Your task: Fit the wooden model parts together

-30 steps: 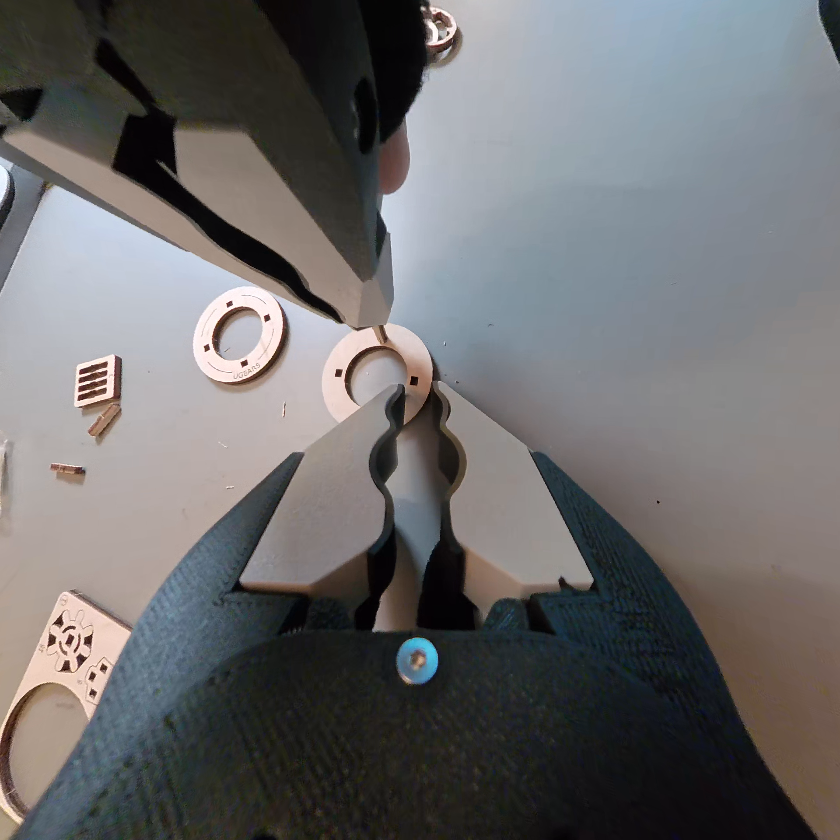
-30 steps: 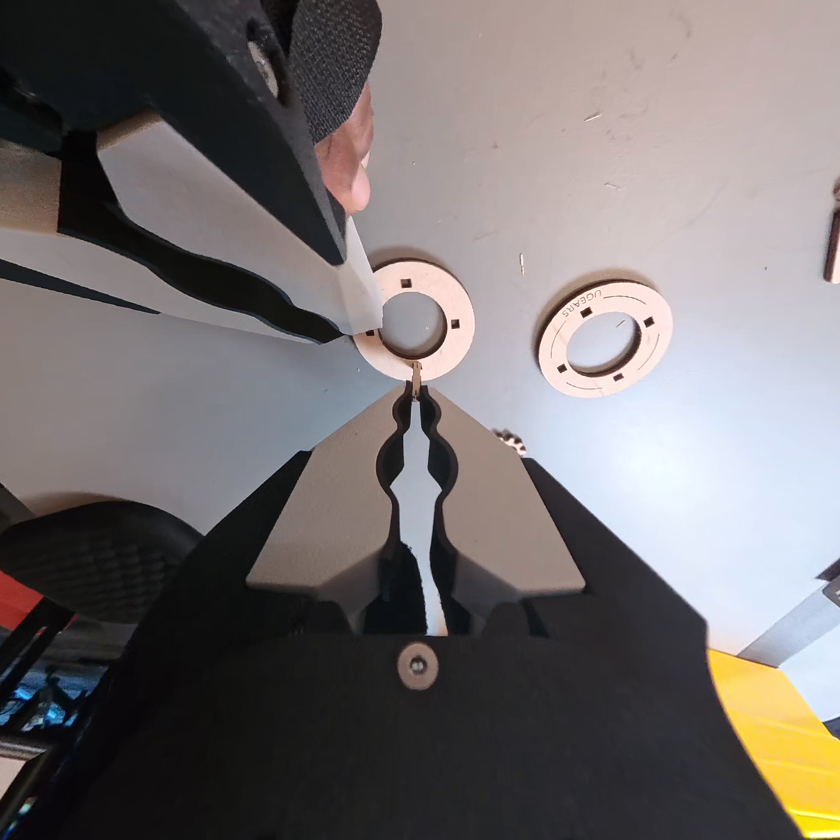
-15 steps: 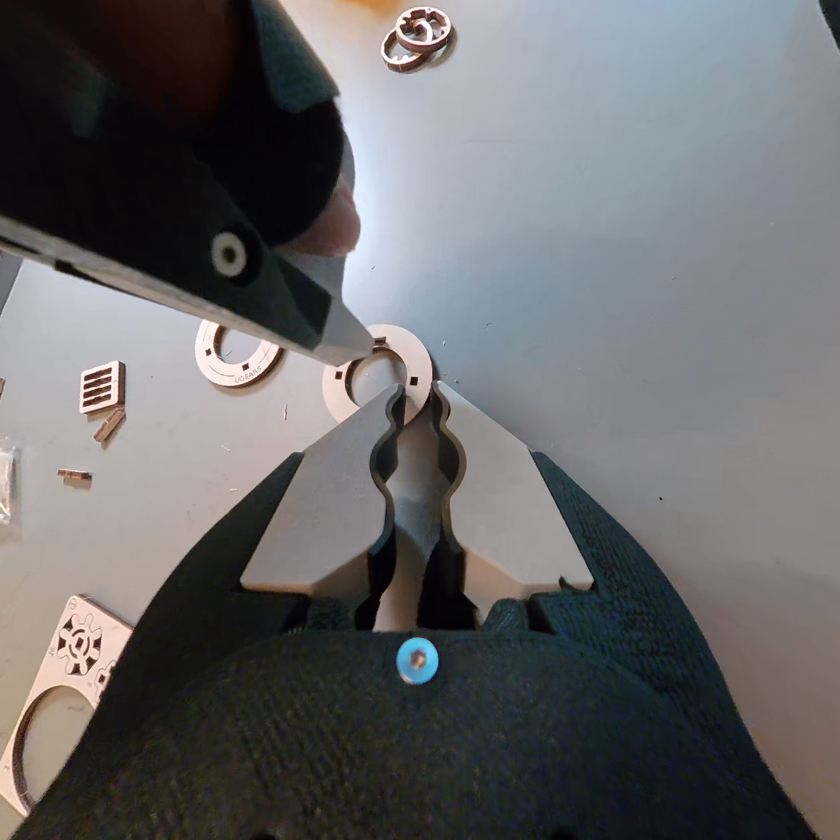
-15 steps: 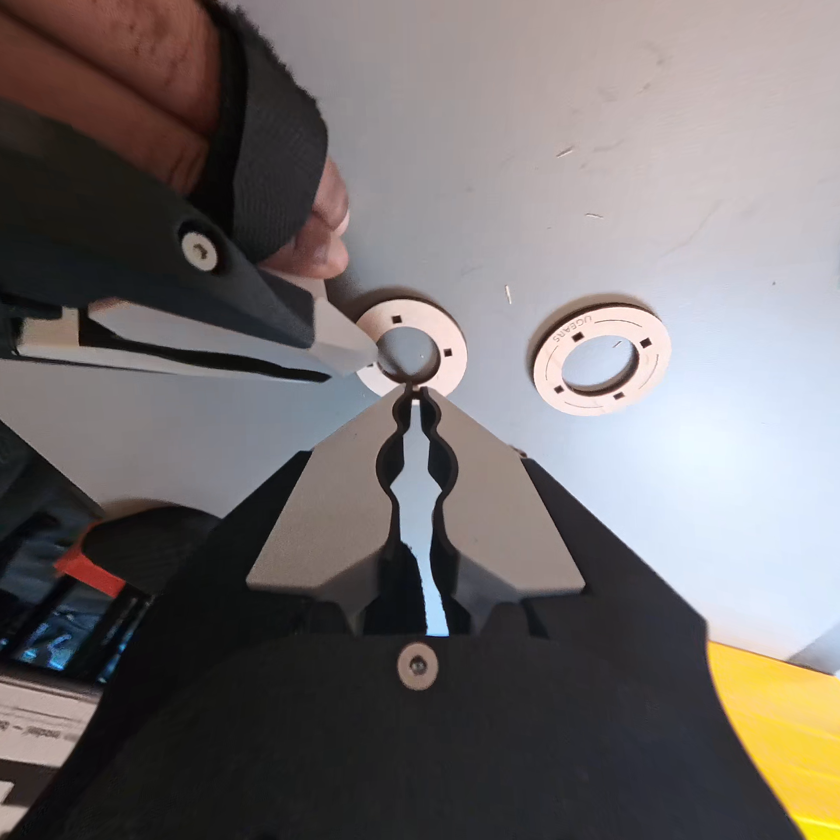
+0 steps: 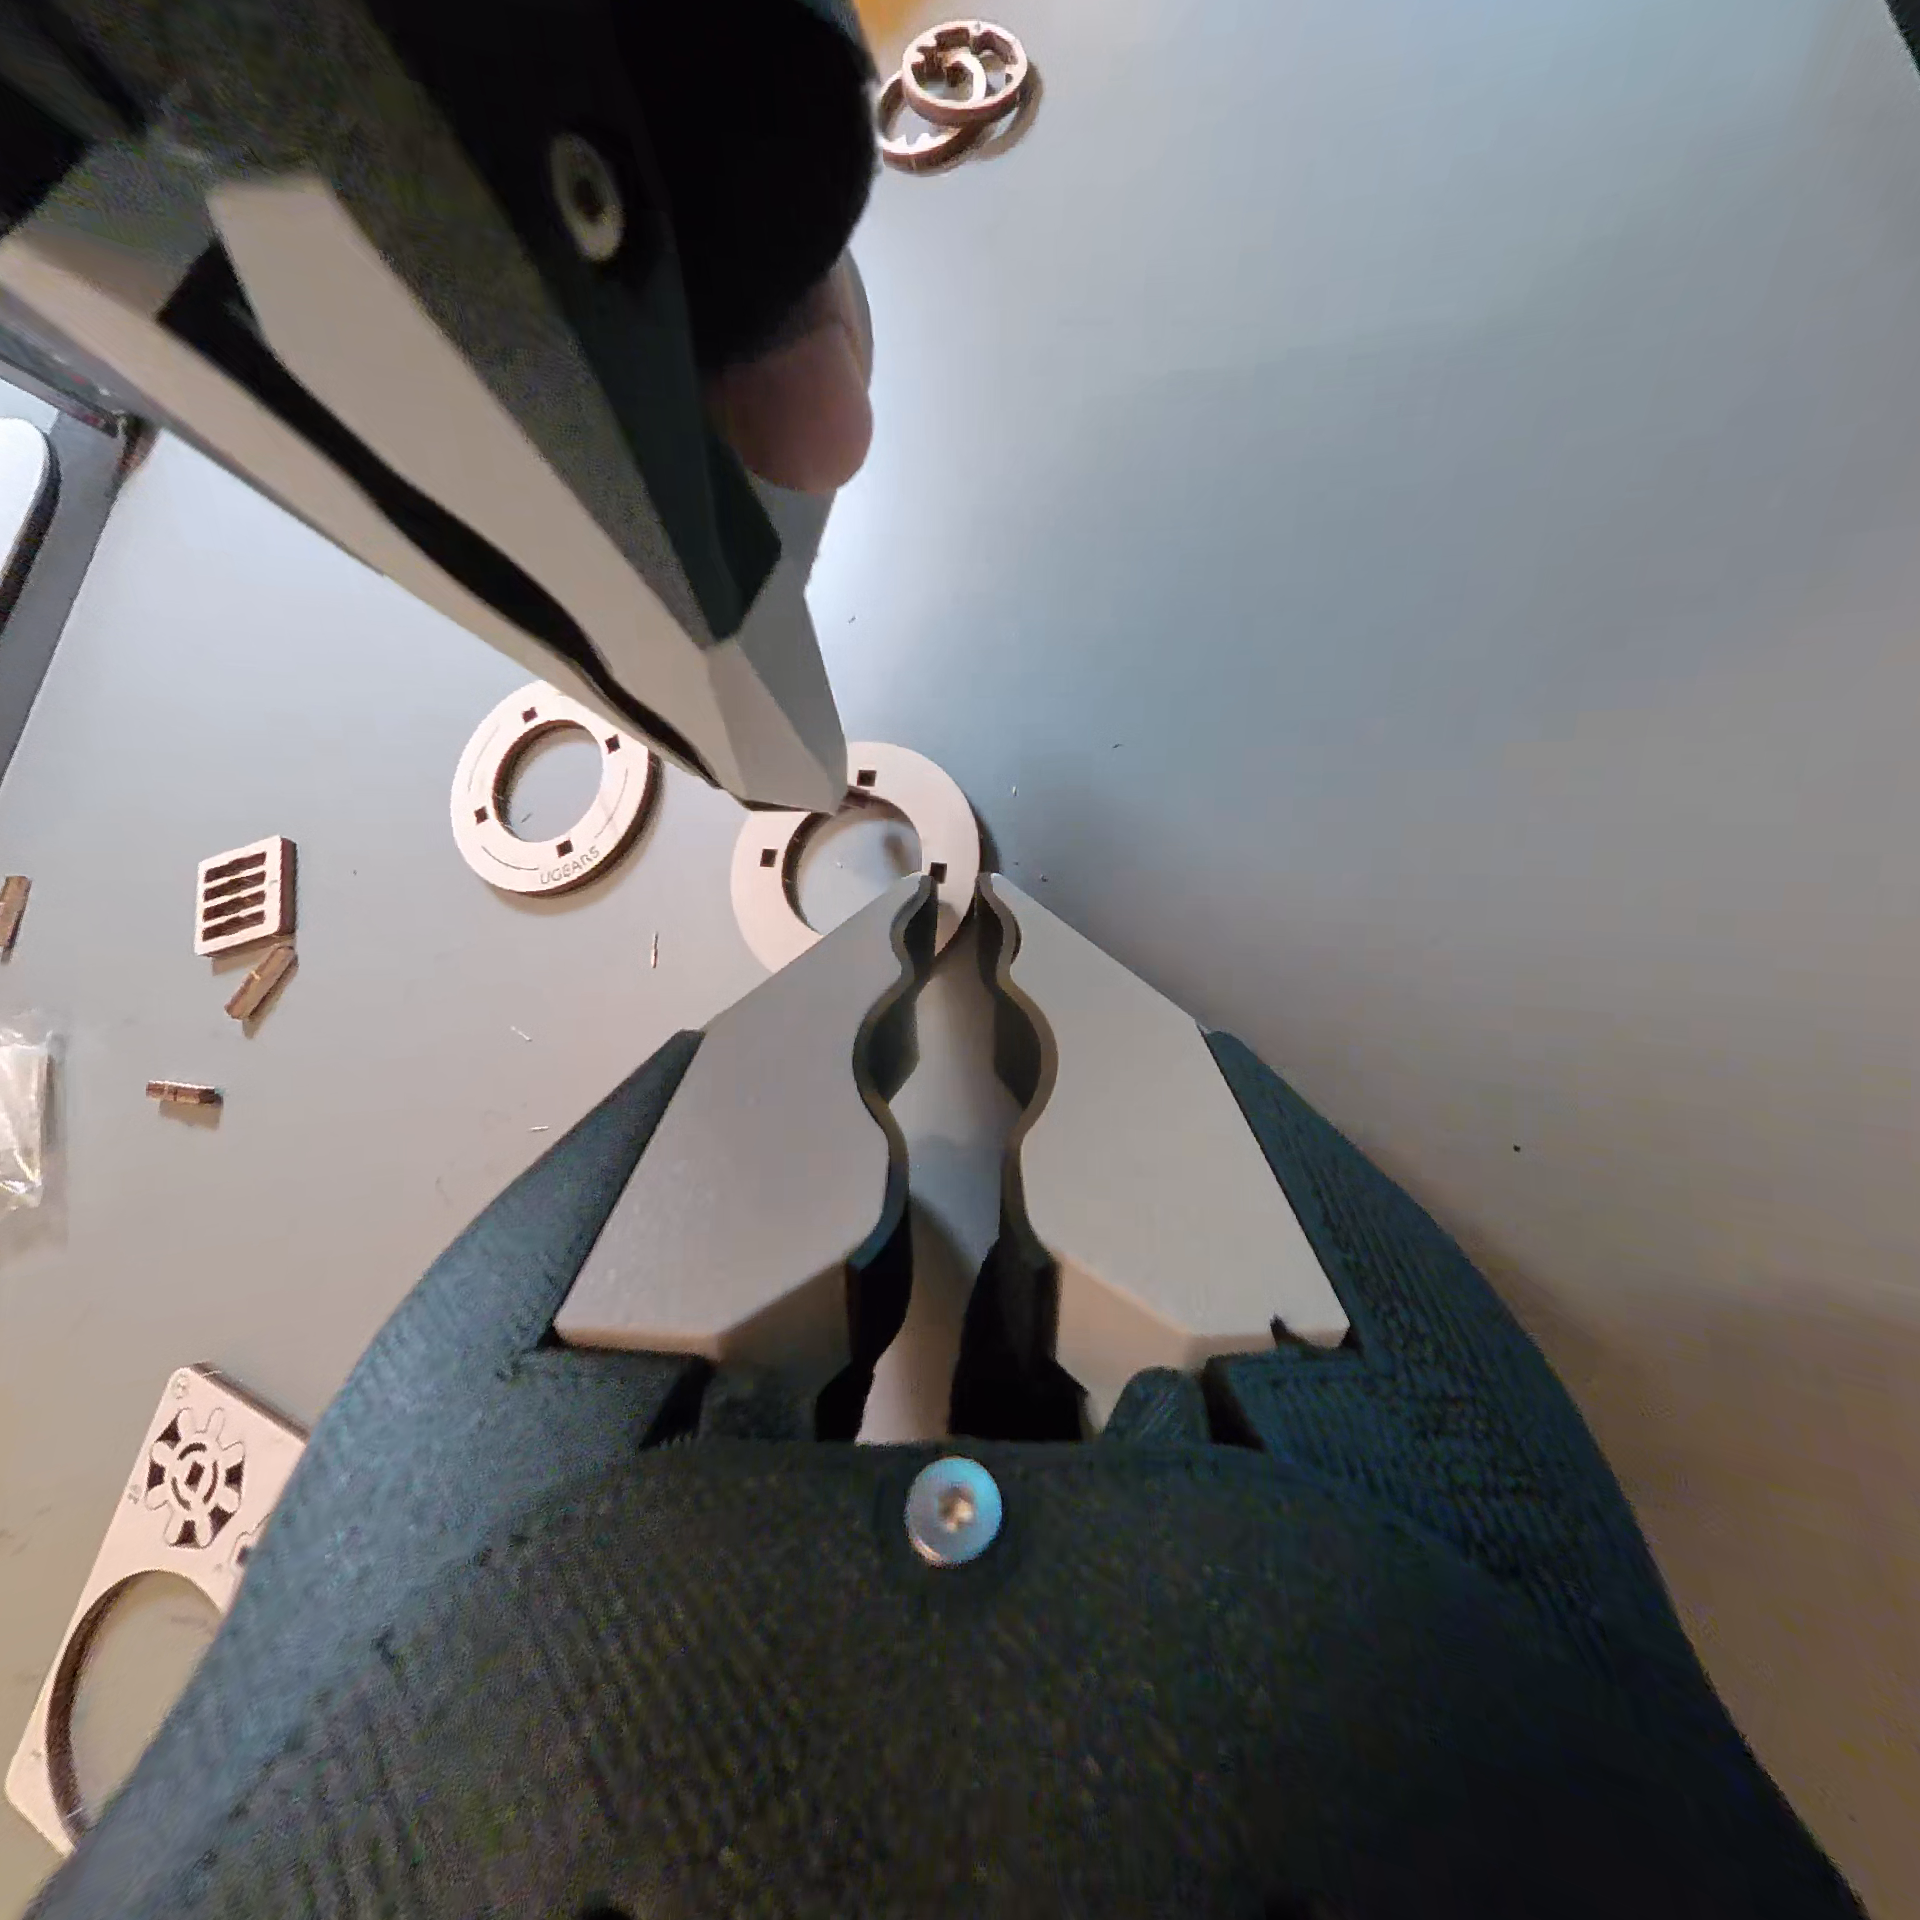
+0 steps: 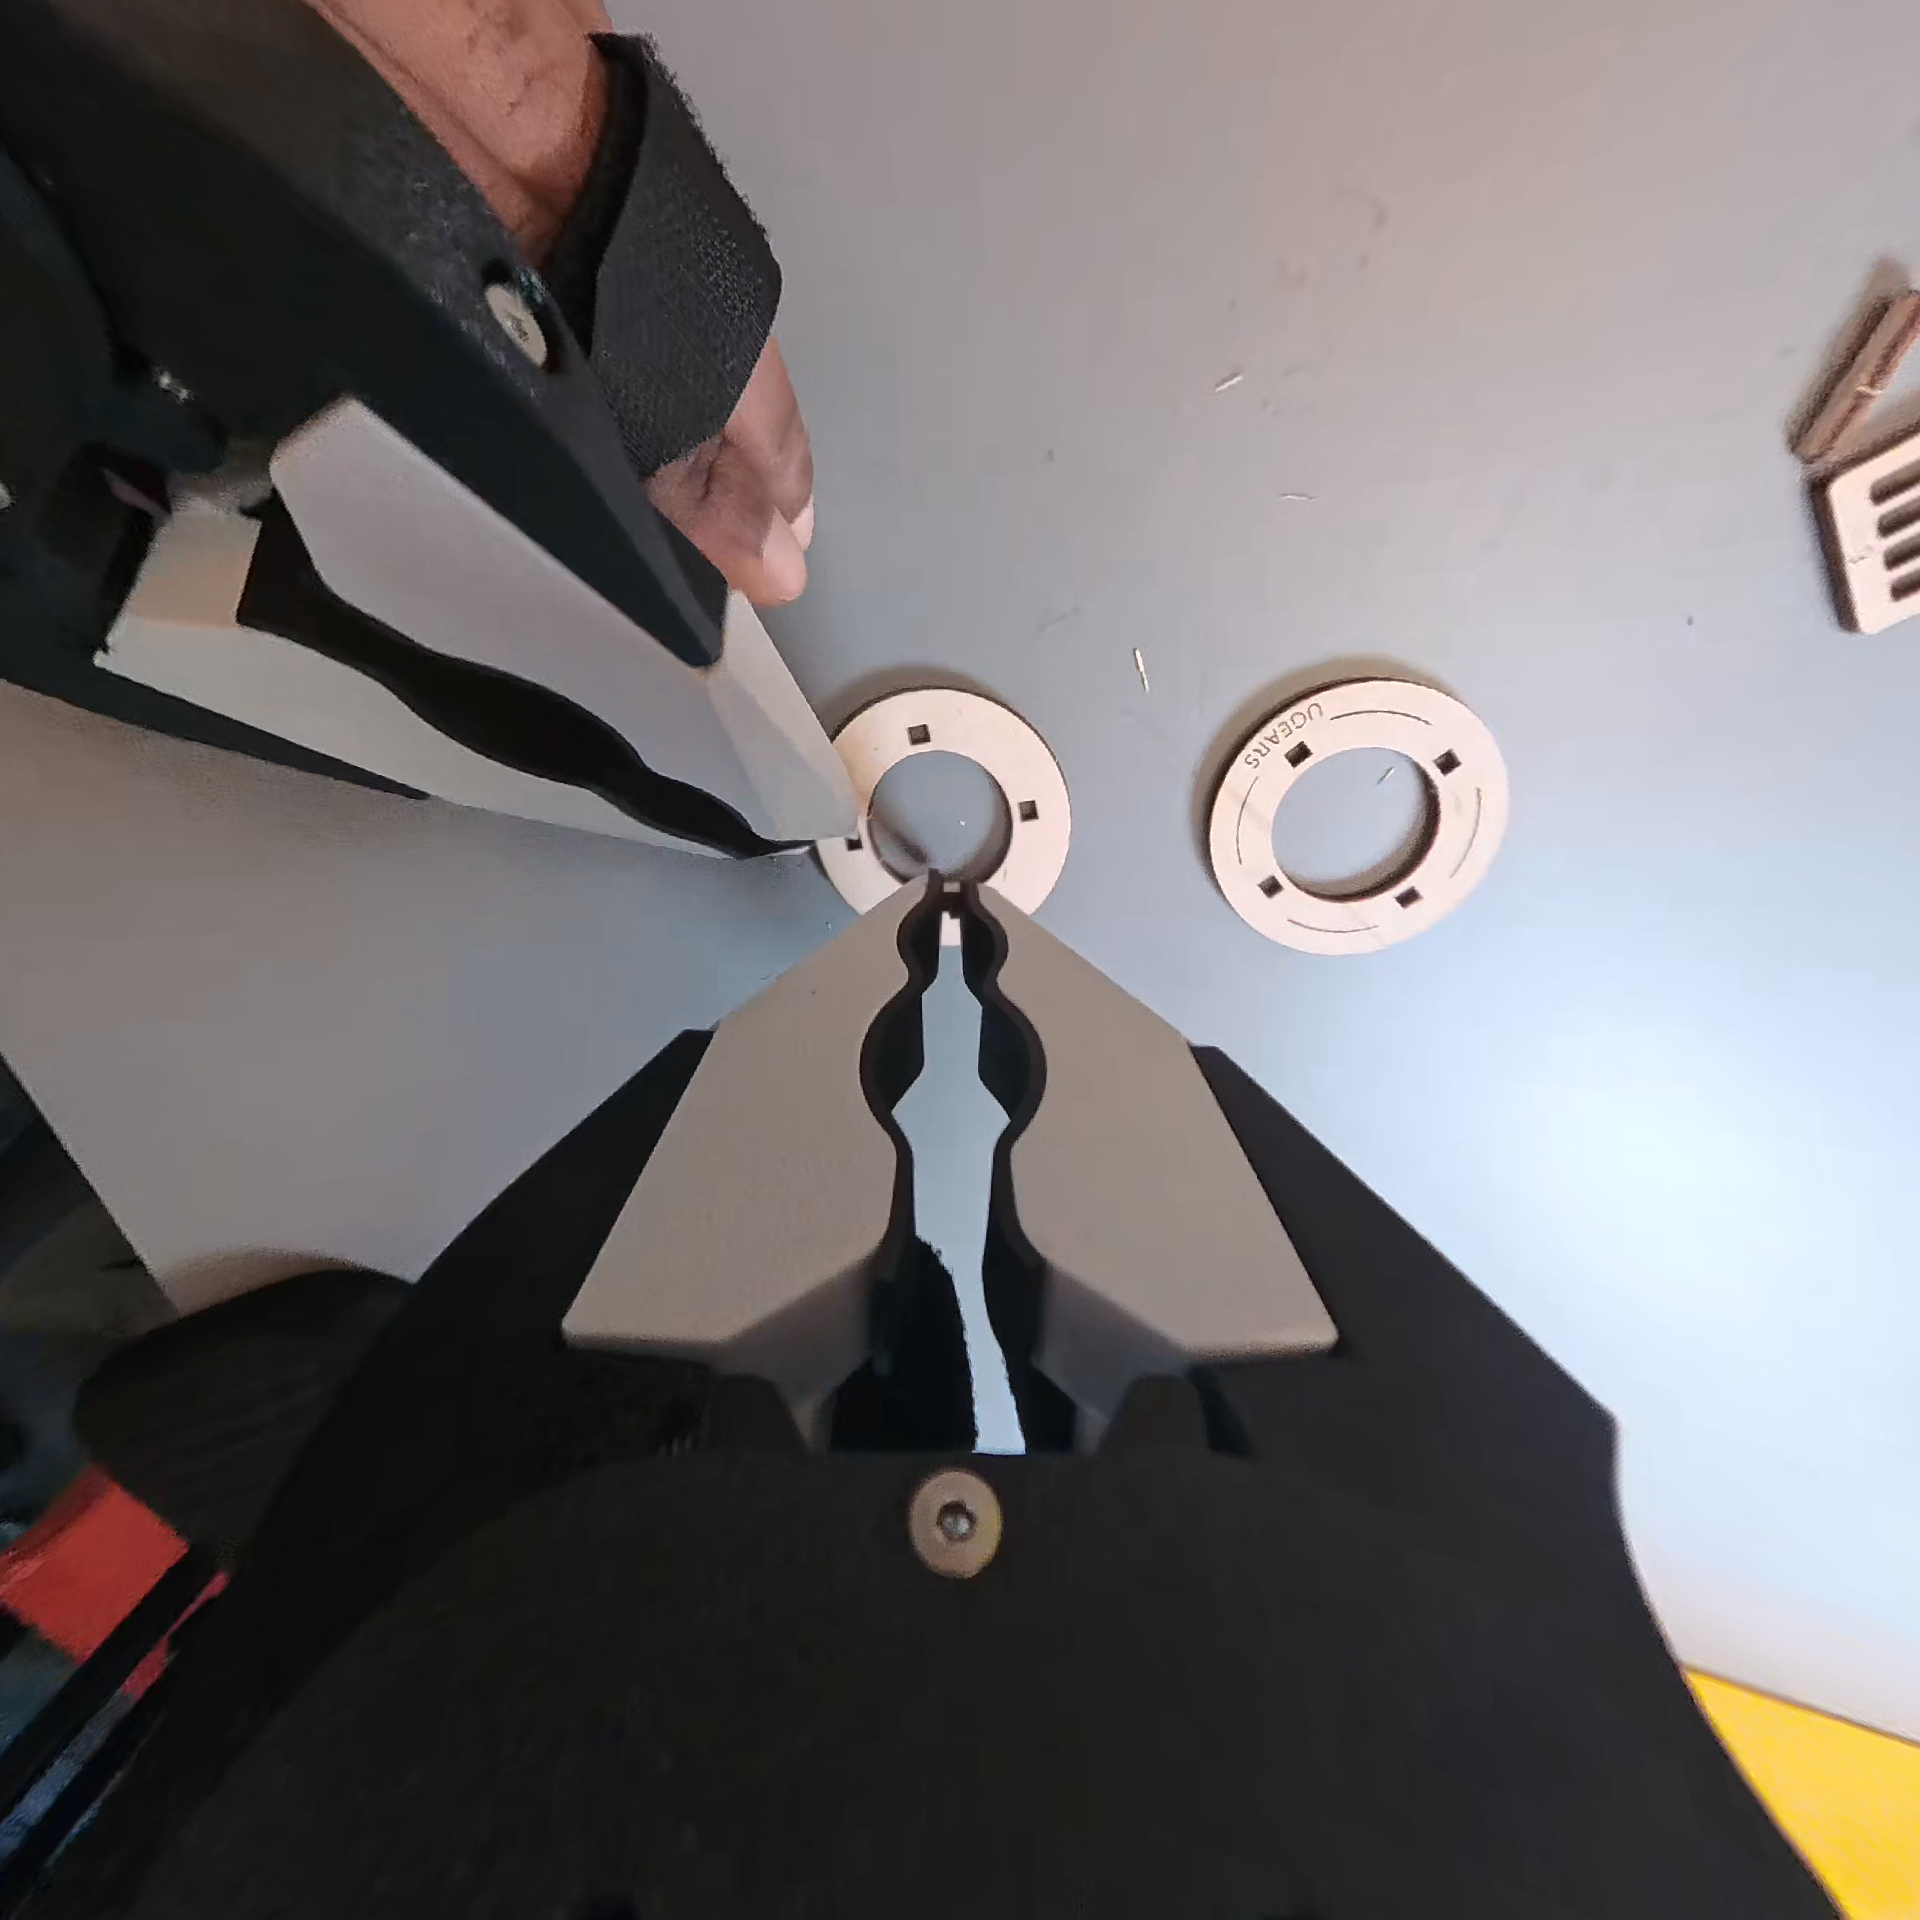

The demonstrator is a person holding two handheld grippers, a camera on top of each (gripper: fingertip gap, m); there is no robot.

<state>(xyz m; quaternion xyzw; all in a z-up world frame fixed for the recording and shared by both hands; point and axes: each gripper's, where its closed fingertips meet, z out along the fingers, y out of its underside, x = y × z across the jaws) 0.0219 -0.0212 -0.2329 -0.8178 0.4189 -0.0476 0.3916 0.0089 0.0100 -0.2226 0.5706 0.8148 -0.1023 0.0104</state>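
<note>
The small wooden peg (image 6: pixel 951 886) is almost wholly hidden. Only a sliver shows between the tips of the right hand-held gripper (image 6: pixel 951 896), which are pinched on it over the 6 o'clock rim of the plain wooden ring (image 6: pixel 951 805). Whether the peg sits in one of the ring's square slots cannot be made out. The ring lies flat on the grey desk (image 5: pixel 1455 623).

The left hand-held gripper (image 5: pixel 953 891) has its tips a narrow gap apart with nothing seen between them, and they cover the ring's near rim. In the right wrist view its tips meet the ring at 9 o'clock and hide that edge. A person's fingertip (image 6: pixel 748 499) shows behind its black strap.

A 2nd ring (image 6: pixel 1358 816) with engraved lettering lies apart at 3 o'clock of the plain one. A slatted square piece (image 6: pixel 1870 540) is cut off at the right edge.

Only the left wrist view shows 2 short sticks (image 5: pixel 260 979), a cut-out sheet (image 5: pixel 156 1558) half hidden at 8 o'clock, a pair of small linked rings (image 5: pixel 956 104) at 12 o'clock and a clear bag (image 5: pixel 21 1112) cut off at 9 o'clock. Only the right wrist view shows a yellow surface (image 6: pixel 1818 1818) at 5 o'clock.
</note>
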